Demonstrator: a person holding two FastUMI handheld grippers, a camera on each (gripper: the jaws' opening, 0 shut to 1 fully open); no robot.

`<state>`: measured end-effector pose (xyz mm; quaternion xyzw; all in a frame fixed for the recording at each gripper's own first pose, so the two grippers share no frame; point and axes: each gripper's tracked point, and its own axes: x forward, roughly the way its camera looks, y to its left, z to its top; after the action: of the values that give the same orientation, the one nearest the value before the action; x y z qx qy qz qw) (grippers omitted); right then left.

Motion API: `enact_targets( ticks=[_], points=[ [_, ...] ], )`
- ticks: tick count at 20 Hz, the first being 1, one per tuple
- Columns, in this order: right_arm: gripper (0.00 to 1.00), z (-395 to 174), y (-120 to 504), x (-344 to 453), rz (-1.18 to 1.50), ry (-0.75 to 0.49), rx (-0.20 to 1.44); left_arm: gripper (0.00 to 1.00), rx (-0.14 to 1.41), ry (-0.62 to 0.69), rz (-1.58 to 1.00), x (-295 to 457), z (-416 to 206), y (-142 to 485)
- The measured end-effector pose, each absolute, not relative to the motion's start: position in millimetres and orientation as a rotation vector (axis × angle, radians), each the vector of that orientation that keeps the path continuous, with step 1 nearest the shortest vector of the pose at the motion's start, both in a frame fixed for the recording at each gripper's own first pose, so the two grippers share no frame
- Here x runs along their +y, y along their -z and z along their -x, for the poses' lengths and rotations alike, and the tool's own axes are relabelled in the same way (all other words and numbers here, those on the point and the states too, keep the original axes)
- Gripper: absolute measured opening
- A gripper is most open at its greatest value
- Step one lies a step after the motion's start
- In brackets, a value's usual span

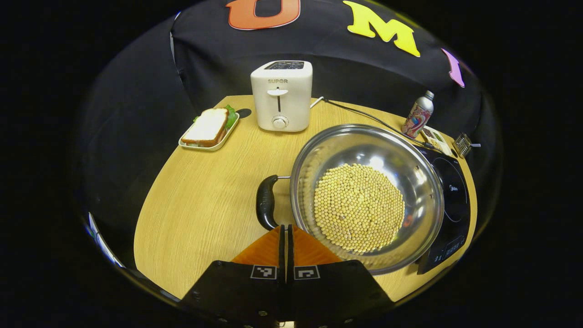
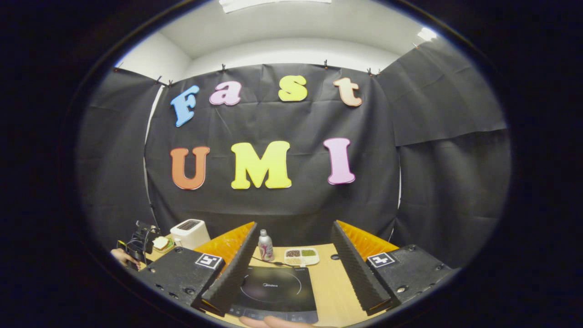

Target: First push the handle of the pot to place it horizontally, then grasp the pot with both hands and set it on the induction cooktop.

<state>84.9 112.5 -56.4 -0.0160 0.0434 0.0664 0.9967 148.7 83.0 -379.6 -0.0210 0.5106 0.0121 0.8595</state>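
A steel pot (image 1: pixel 412 182) filled with pale beans (image 1: pixel 360 207) stands on the wooden table (image 1: pixel 205 214). Its black handle (image 1: pixel 265 202) sticks out to the left in the left gripper view. My left gripper (image 1: pixel 286 228) is shut with nothing in it, its tips close beside the handle's near end; whether they touch is unclear. The pot's right rim overlaps the black induction cooktop (image 1: pixel 455 200) in this view. In the right gripper view my right gripper (image 2: pixel 295 225) is open, held above the table, with the cooktop (image 2: pixel 273 287) below between its fingers.
A white toaster (image 1: pixel 281 95) stands at the back, with a sandwich on a tray (image 1: pixel 208 130) to its left. A bottle (image 1: pixel 418 115), a compartment dish (image 1: pixel 436 139) and a wire utensil (image 1: pixel 463 144) sit behind the cooktop. A cable (image 1: pixel 364 116) runs across the table.
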Motion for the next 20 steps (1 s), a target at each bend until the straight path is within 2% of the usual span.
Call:
enact_targets(
  ticks=[2,3,4,5,6,7,8,9,10,11,12,16,17,18,19,20],
  points=[
    [1.0,-87.9,62.0,116.4,0.044,-0.13,0.087,0.0,1.064,-0.028,0.045,86.6,-156.1,378.1],
    [0.96,-89.3,65.5,119.3,0.049,-0.129,0.09,0.0,1.062,-0.028,0.046,88.4,-159.1,377.8],
    [1.0,-90.8,68.8,121.2,0.051,-0.125,0.09,0.0,1.064,-0.026,0.047,88.2,-161.0,377.6],
    [1.0,-92.1,72.2,123.5,0.056,-0.123,0.094,0.0,1.064,-0.024,0.045,88.7,-163.0,377.3],
    [0.96,-92.6,77.4,126.2,0.063,-0.122,0.099,0.0,1.064,-0.021,0.042,89.3,-165.0,377.8],
    [1.0,-92.9,80.9,129.2,0.069,-0.121,0.103,0.1,1.064,-0.022,0.038,89.9,-167.2,377.4],
    [1.0,-93.9,84.1,131.9,0.074,-0.118,0.105,0.1,1.063,-0.021,0.03,90.8,-167.7,378.4],
    [0.96,-95.4,87.3,134.8,0.079,-0.115,0.107,0.0,1.062,-0.023,0.023,91.8,-168.0,378.9],
    [0.96,-96.9,92.2,138.5,0.084,-0.115,0.113,0.11,1.06,-0.03,0.016,94.4,-168.0,377.8],
    [0.96,-97.9,97.9,142.7,0.089,-0.118,0.123,0.11,1.059,-0.035,0.013,96.1,-167.9,377.5],
    [0.96,-99.0,104.0,148.0,0.094,-0.122,0.134,0.0,1.057,-0.034,0.018,95.0,-167.3,376.6],
    [1.0,-106.0,138.3,170.4,0.122,-0.137,0.182,0.0,1.006,0.009,0.056,89.1,-165.6,360.6],
    [0.96,-108.1,150.5,177.8,0.13,-0.148,0.202,0.12,0.993,0.018,0.07,87.8,-164.5,355.4],
    [1.0,-109.9,163.7,186.6,0.136,-0.16,0.227,0.08,0.98,0.011,0.071,90.3,-164.0,351.6],
    [0.96,-112.0,175.4,193.9,0.136,-0.172,0.25,0.22,0.97,0.013,0.07,91.8,-163.2,347.5],
    [0.96,-115.0,187.0,199.1,0.134,-0.181,0.273,0.63,0.952,0.024,0.077,87.8,-162.8,342.1]
  ],
)
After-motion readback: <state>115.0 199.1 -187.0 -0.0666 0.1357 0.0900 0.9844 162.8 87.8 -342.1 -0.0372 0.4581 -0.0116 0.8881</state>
